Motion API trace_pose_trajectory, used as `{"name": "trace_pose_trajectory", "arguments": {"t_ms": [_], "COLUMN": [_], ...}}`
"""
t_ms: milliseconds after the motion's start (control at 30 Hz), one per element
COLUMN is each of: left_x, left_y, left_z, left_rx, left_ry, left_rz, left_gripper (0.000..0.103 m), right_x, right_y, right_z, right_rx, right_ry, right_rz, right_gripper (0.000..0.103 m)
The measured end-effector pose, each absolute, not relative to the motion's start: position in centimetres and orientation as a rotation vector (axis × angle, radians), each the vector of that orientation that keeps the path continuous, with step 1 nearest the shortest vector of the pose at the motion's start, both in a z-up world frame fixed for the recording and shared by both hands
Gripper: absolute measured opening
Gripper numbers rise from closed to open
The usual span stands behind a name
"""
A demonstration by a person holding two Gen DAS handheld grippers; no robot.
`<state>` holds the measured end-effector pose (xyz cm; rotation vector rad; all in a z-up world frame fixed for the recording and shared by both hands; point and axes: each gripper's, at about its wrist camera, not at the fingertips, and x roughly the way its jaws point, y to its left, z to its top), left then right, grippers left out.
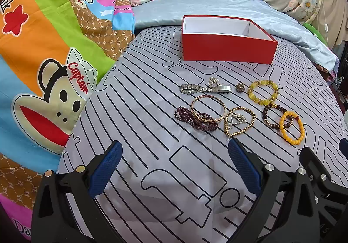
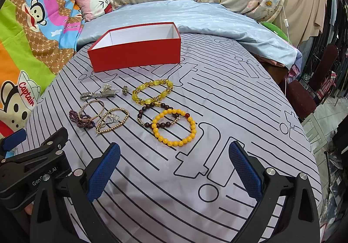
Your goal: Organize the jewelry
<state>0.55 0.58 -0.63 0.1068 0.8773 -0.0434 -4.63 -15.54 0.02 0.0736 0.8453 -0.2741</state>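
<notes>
Fingers of the left gripper (image 1: 175,156) stand wide apart, blue pads with a fine knurled texture on black angular frames, holding nothing and hovering above the striped sheet (image 1: 152,125); the tip of its right-hand pad lies just beside the near end of the gold bead chain (image 1: 239,121). The right gripper (image 2: 174,157) is likewise spread wide and empty, its blue textured pads (image 2: 104,169) clear of all the jewelry, with the opaque orange-yellow bead bracelet (image 2: 174,127) nearest ahead of it. That smooth round-beaded ring overlaps a bracelet of dark red-brown beads (image 2: 150,117), and beyond these lies a translucent yellow bracelet (image 2: 152,92) of mixed barrel and faceted beads. To the left, the gold chain forms a loose teardrop loop with a small silvery pendant (image 1: 239,118) lying inside it. A thin, polished rose-gold bangle (image 1: 208,108) rests partly on a heaped strand of small purple beads (image 1: 193,118). Farther back lie a silver link watch (image 1: 204,88), flat and metallic, and a small brown clustered ring (image 1: 240,86). Behind everything stands the red box (image 1: 228,47), rectangular, matte cardboard with a plain white inside, open on top, well apart from the jewelry. The sheet is soft grey cloth with black line drawings; a bright cartoon-monkey quilt (image 1: 43,68) bunches at the left.
</notes>
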Motion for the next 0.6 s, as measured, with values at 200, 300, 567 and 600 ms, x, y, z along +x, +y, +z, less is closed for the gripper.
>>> {"name": "trace_pose_trajectory", "arguments": {"t_ms": [200, 300, 567, 600], "left_x": [0.59, 0.59, 0.55, 0.56], "left_y": [0.52, 0.54, 0.4, 0.41], "left_z": [-0.73, -0.73, -0.96, -0.96], "left_rx": [0.107, 0.106, 0.106, 0.105], "left_ry": [0.878, 0.878, 0.881, 0.882], "left_rz": [-0.044, -0.044, -0.043, -0.044], "left_gripper": [0.095, 0.095, 0.095, 0.095], "right_x": [-4.6, -4.62, -4.59, -4.58], "right_y": [-15.52, -15.59, -15.63, -15.59], "right_z": [0.06, -0.02, -0.04, 0.04], "right_rx": [0.073, 0.073, 0.074, 0.074], "right_ry": [0.846, 0.845, 0.846, 0.846], "right_rz": [-0.274, -0.275, -0.274, -0.274], "right_gripper": [0.098, 0.098, 0.098, 0.098]}}
